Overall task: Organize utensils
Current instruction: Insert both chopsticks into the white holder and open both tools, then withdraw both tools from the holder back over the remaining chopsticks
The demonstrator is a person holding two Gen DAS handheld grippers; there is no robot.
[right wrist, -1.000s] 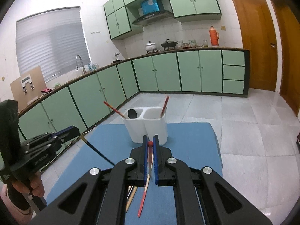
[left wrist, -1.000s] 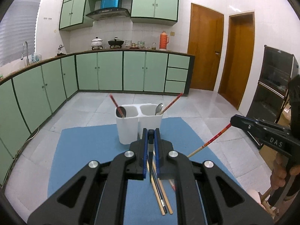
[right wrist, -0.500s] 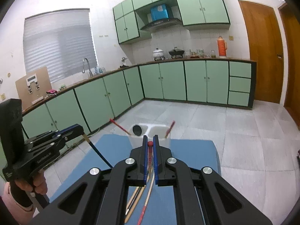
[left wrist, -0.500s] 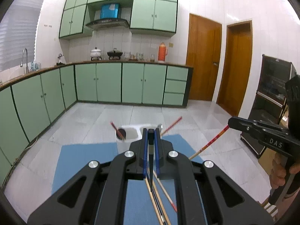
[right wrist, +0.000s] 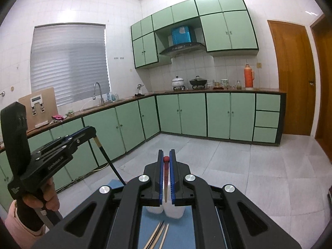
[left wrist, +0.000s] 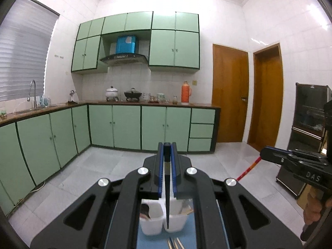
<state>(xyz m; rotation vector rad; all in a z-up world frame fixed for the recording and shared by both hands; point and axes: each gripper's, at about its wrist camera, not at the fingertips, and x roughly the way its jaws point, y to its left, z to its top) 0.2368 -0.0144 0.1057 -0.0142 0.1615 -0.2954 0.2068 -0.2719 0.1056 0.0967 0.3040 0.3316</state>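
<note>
With your left gripper (left wrist: 166,178) pinching a black chopstick (left wrist: 167,203) and the right gripper (right wrist: 166,178) a red chopstick (right wrist: 166,178) above the holder (left wrist: 164,222), either tip could catch its divider and miss.

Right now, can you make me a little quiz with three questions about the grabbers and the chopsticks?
1. True or false: the left gripper is empty.
2. What colour is the chopstick in the right gripper: A) red, B) green, C) white?
3. Fill in: loose chopsticks lie on the blue ____ in front of the white holder.

Key:
1. False. It is shut on a black chopstick.
2. A, red.
3. mat.
</note>
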